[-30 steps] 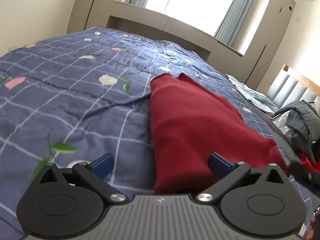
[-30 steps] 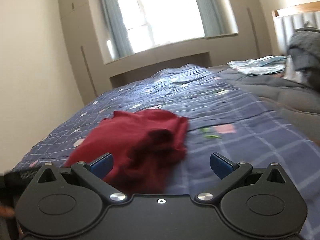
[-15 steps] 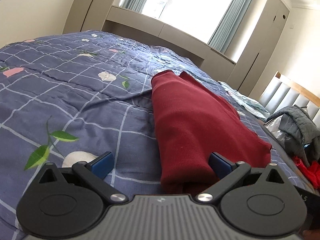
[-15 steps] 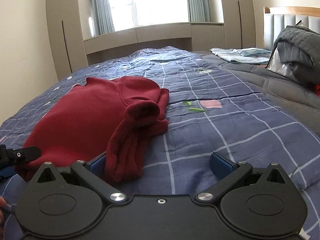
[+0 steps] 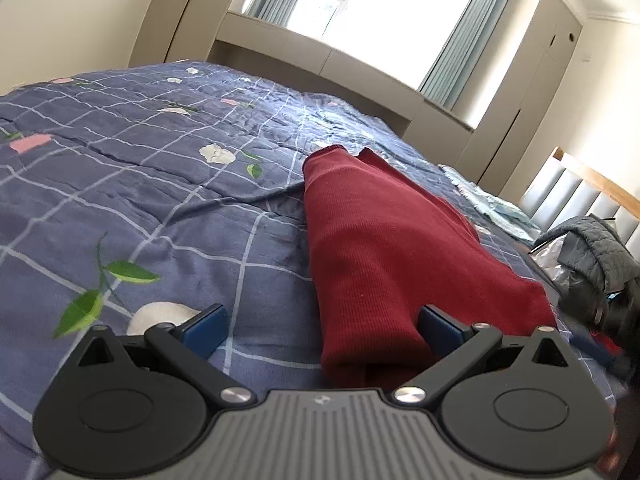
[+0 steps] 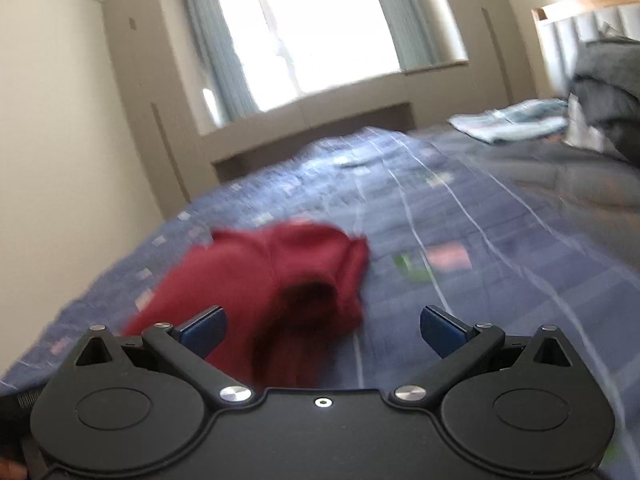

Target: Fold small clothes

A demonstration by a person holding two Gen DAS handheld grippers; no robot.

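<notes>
A dark red garment [image 5: 384,248] lies folded lengthways on the blue checked quilt [image 5: 140,184], running away from me. My left gripper [image 5: 322,326] is open just in front of its near end, with the cloth lying between the blue pads and not pinched. In the right wrist view the same red garment [image 6: 264,280] is blurred, bunched at its near right corner. My right gripper [image 6: 322,326] is open above the quilt [image 6: 500,280], holding nothing, with the garment's edge by its left pad.
A grey jacket [image 5: 596,252] is heaped by the padded headboard [image 5: 576,188] on the right. Pale blue folded cloth [image 6: 516,120] lies at the far side of the bed. A window [image 5: 384,20] and built-in cupboards stand behind the bed.
Both grippers stay open. The right wrist view has swung upward and blurred, with the garment now lower and farther off. The left wrist view has barely shifted.
</notes>
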